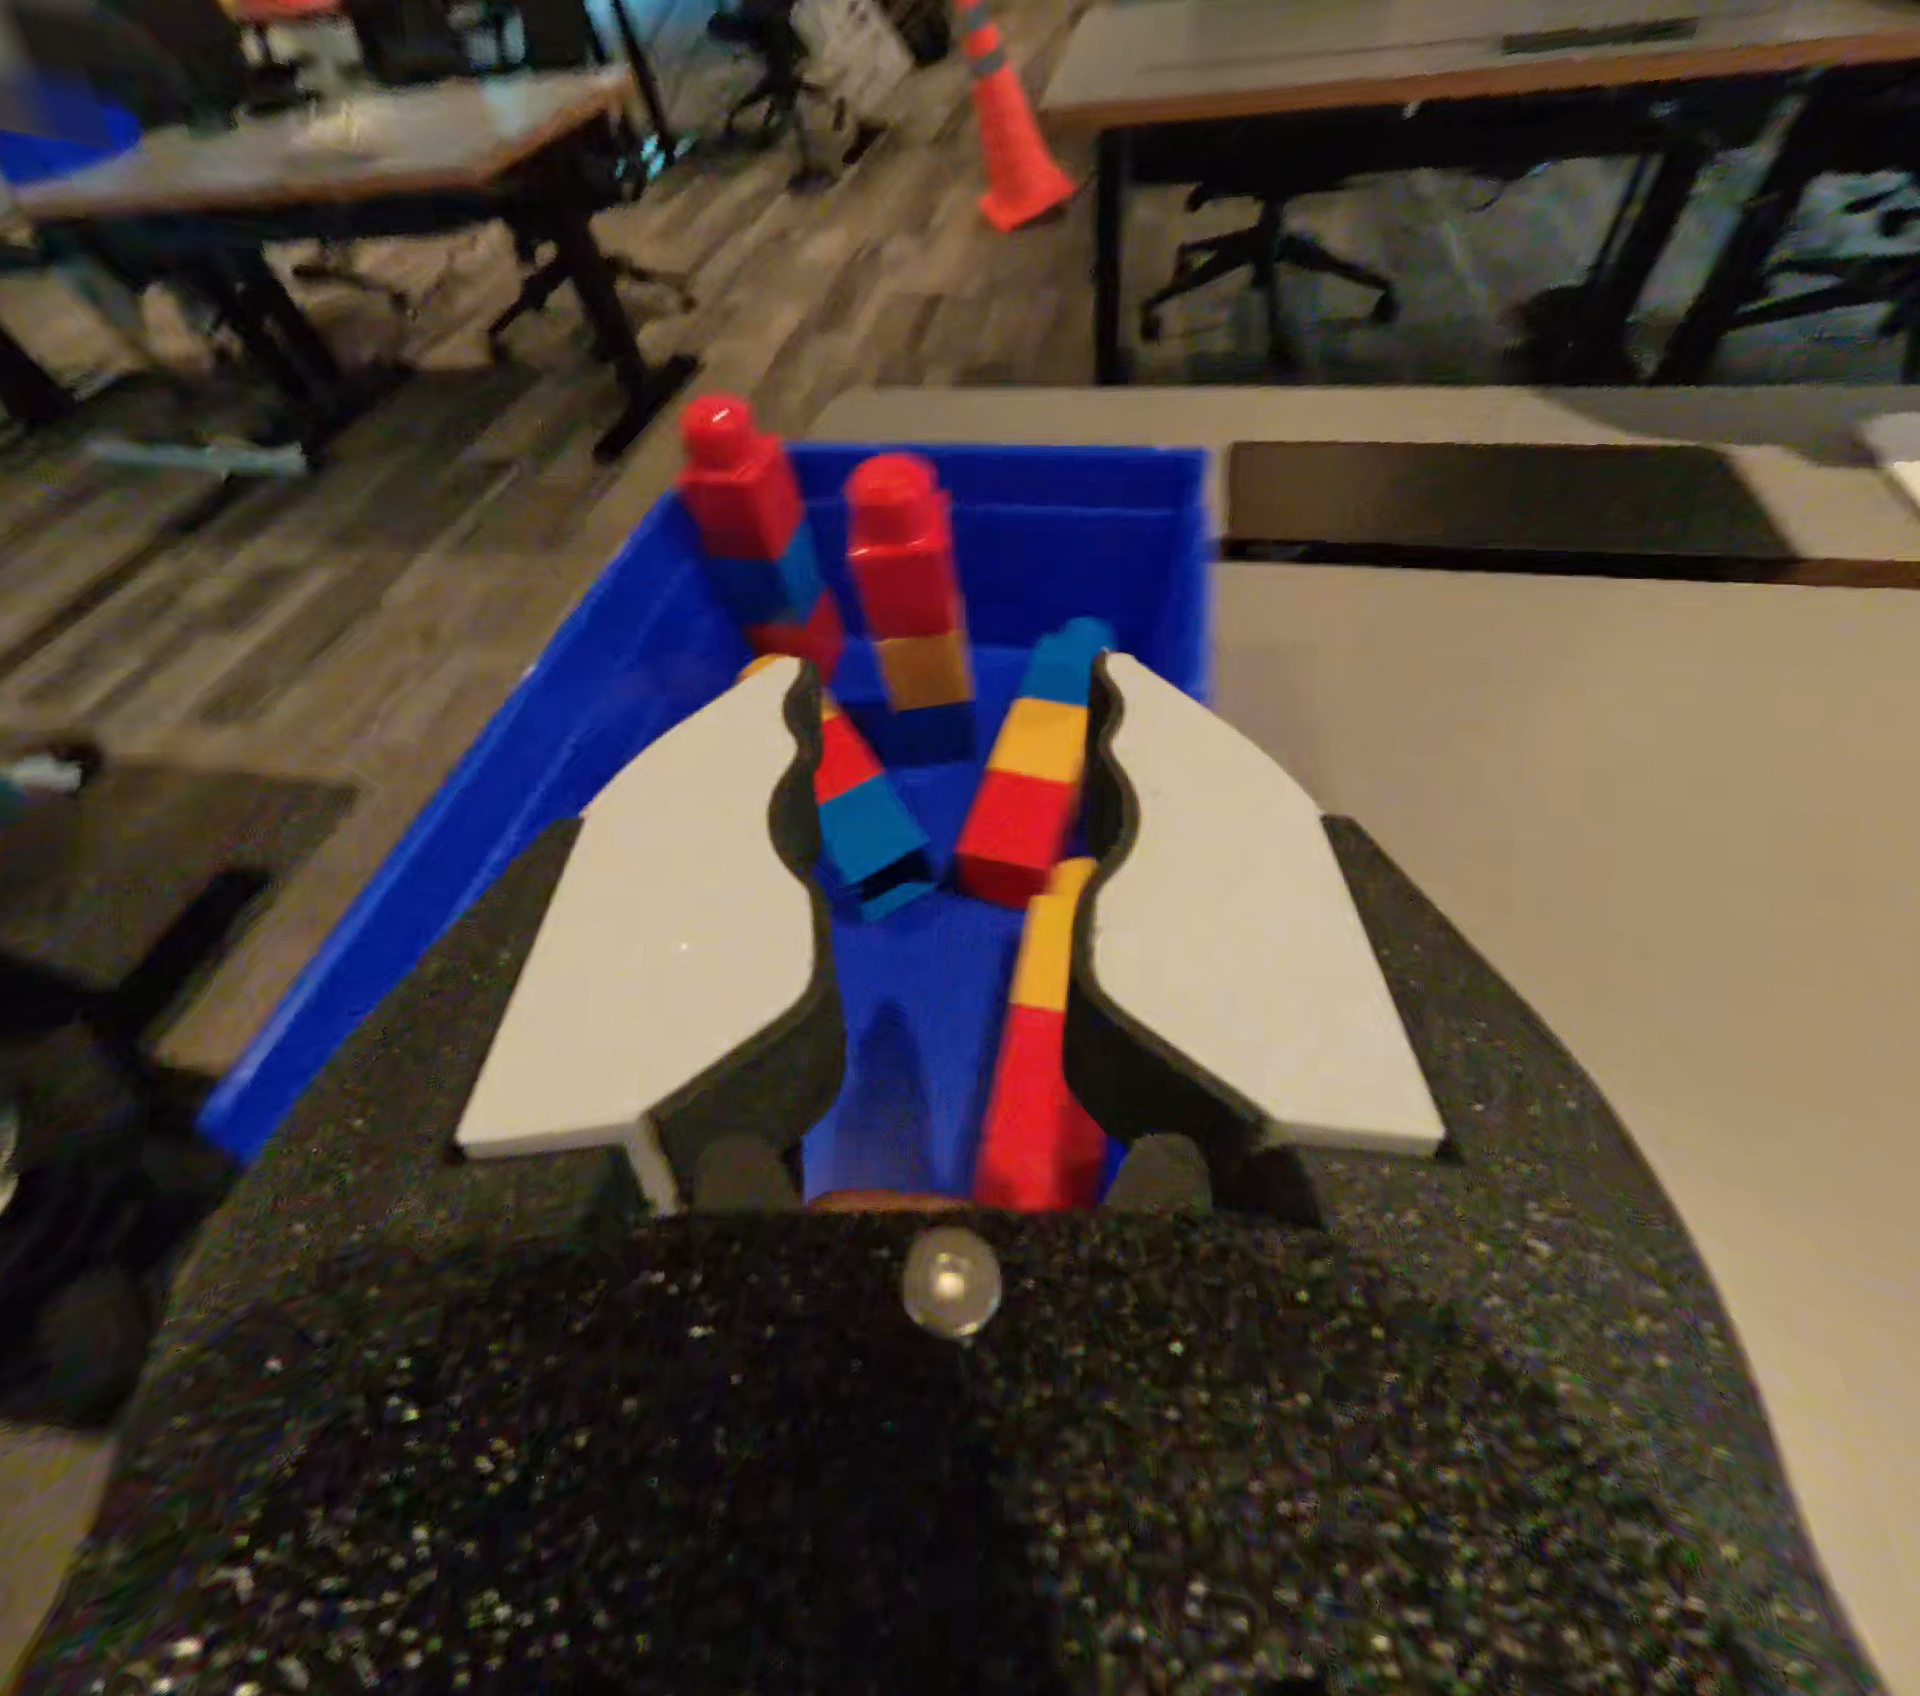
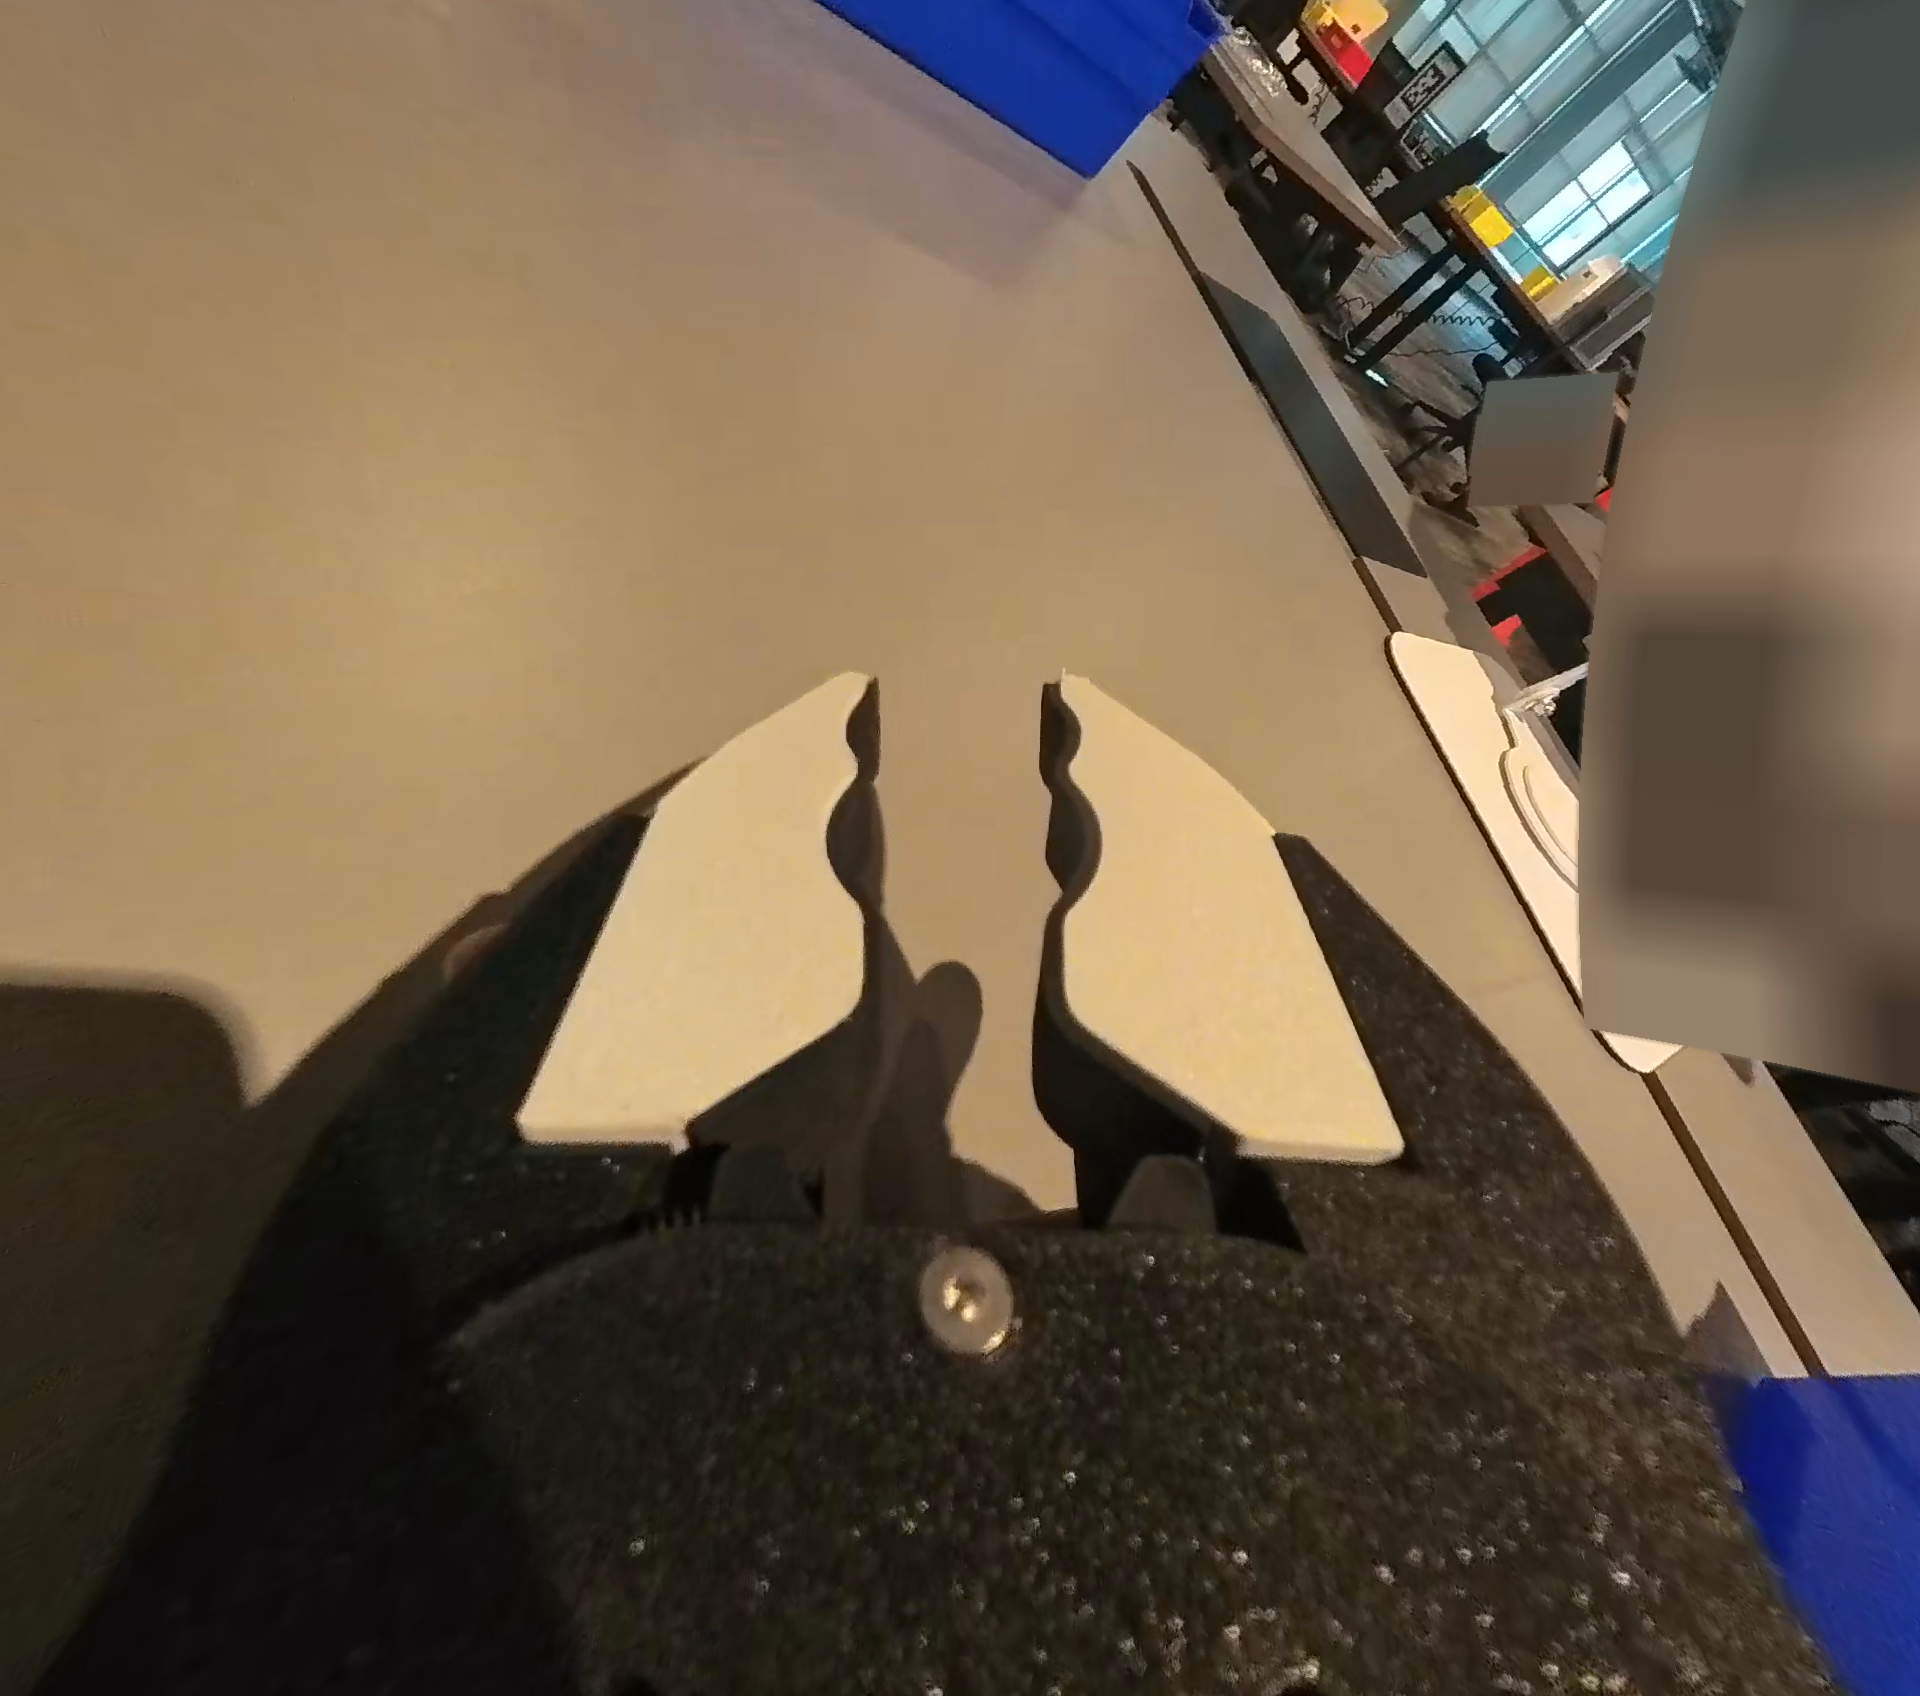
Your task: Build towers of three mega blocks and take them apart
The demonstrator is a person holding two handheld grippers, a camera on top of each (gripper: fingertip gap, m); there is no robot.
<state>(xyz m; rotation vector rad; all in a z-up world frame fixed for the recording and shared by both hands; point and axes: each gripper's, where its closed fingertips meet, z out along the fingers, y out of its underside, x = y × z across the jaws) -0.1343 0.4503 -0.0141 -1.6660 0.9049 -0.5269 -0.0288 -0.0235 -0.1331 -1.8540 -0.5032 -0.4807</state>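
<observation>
Five three-block towers lie in the blue bin under a released left gripper.

Nearest, the left gripper (image 1: 951, 670) hovers over the blue plastic bin (image 1: 582, 753), its grey fingers (image 1: 686, 898) spread and gripping nothing; the red-and-yellow plastic tower (image 1: 1039, 1054) lies just beside the right-hand finger. Beyond it rest the red-yellow-blue tower (image 1: 1029, 773) and a blue-ended tower (image 1: 868, 825), then two leaning red-topped towers (image 1: 904, 586) against the far wall. The right gripper (image 2: 961, 690) hangs over the bare grey worktop (image 2: 416, 296), fingers parted and empty, well apart from the bin. To pick well, I would centre one tower between the fingers, close across its flat sides, and lift clear without nudging neighbours.
</observation>
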